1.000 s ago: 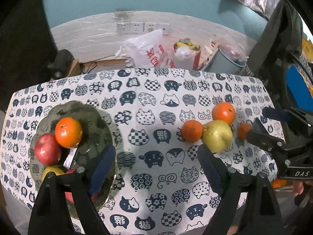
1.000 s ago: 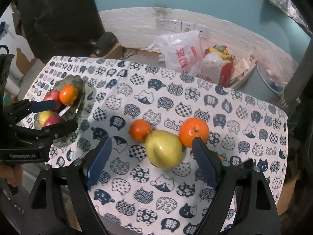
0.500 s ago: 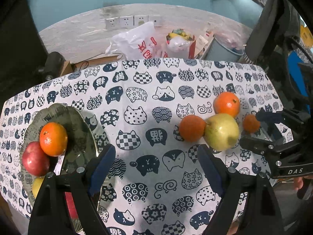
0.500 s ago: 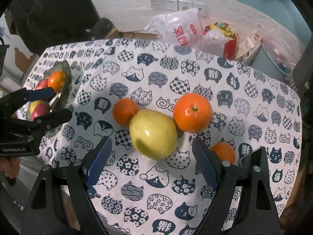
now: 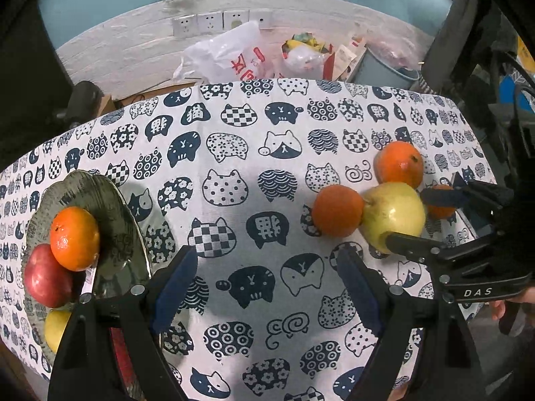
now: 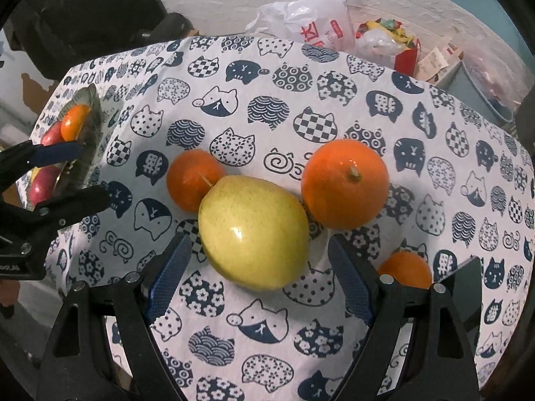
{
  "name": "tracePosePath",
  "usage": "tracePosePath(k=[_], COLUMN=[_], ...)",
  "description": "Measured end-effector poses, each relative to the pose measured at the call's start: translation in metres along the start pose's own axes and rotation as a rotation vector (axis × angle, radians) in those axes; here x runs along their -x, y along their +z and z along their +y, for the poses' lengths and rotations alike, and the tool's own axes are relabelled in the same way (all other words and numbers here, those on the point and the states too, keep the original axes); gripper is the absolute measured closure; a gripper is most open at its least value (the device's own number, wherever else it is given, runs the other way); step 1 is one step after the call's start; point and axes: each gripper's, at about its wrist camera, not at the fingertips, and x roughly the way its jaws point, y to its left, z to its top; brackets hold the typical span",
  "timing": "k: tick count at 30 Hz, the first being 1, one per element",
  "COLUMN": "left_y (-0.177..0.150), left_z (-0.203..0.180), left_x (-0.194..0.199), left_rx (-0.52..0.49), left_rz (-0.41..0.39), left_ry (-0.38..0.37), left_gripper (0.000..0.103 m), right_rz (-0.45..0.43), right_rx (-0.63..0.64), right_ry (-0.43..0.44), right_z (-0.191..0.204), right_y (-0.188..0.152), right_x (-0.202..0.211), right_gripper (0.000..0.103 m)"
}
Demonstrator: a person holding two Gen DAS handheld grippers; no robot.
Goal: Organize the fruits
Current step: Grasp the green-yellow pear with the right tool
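A yellow-green pear (image 6: 253, 231) lies on the cat-print tablecloth between a small orange (image 6: 193, 179) and a larger orange (image 6: 344, 183); a third small orange (image 6: 405, 268) lies at the right. My right gripper (image 6: 257, 275) is open, its jaws either side of the pear's near end. In the left wrist view the pear (image 5: 393, 215) and right gripper (image 5: 411, 219) show at the right. My left gripper (image 5: 267, 289) is open and empty over bare cloth. A green glass plate (image 5: 113, 207) at the left holds an orange (image 5: 75, 238), a red apple (image 5: 46, 279) and a yellow fruit (image 5: 57, 329).
Behind the table stand a white plastic bag (image 5: 230, 56), a bag of rubbish (image 5: 304, 53) and a grey bin (image 5: 384, 70) under wall sockets. A dark phone (image 6: 468, 287) lies at the table's right edge. Dark chair-like shapes stand at the far left.
My right gripper has moved down and forward, so the pear now sits between its jaws. My left gripper has drifted right, away from the plate.
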Motion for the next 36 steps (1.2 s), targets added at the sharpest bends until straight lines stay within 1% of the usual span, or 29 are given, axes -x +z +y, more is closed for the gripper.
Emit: tracePosePath(k=[3,7,10,12,14,17,19,23,26,32,36], left_y=[0.0,0.0,0.001,0.001,0.002,0.003,0.005,0.009,0.012,0.018,0.02], left_z=[0.005,0.009,0.009,0.007,0.005,0.002,-0.001,-0.007,-0.013,-0.027,-0.038], left_x=[-0.004,-0.008,-0.01,-0.011,-0.012,-0.015,-0.016,-0.016,-0.017,-0.019,-0.022], left_rx=[0.009,0.023,0.027,0.023,0.015,0.008,0.007,-0.001,-0.008,-0.027,-0.049], left_rz=[0.01,0.021,0.025,0.026,0.028,0.032,0.031,0.023,0.017,0.014,0.019], left_ry=[-0.003,-0.007,-0.011,-0.013,-0.014,-0.015,-0.023,-0.043,-0.06,-0.088,-0.101], left_gripper=[0.016,0.016,0.016,0.016,0.016,0.016,0.016,0.016,0.016,0.016,0.016], right_rz=[0.011,0.029,0.031,0.03,0.026,0.016,0.004,-0.002,-0.006,-0.036,-0.06], right_rx=[0.009,0.032,0.036,0.046,0.054,0.049,0.049,0.038,0.02,-0.015,-0.049], right_ry=[0.002,-0.015,-0.003,-0.005,-0.019,-0.006,-0.002,-0.033,-0.037,-0.038,-0.063], right_z=[0.003,0.006,0.007,0.008,0.008,0.005,0.004,0.0,-0.003,-0.013,-0.028], right_y=[0.002,0.003,0.003,0.004,0.003,0.002,0.0,-0.007,-0.011,-0.016,-0.017], right_x=[-0.008,-0.02,-0.024,-0.027,-0.027,-0.026,-0.024,-0.02,-0.014,0.006,0.024], right_gripper=[0.019,0.019,0.019,0.022,0.028,0.029,0.029,0.029,0.029,0.029,0.029])
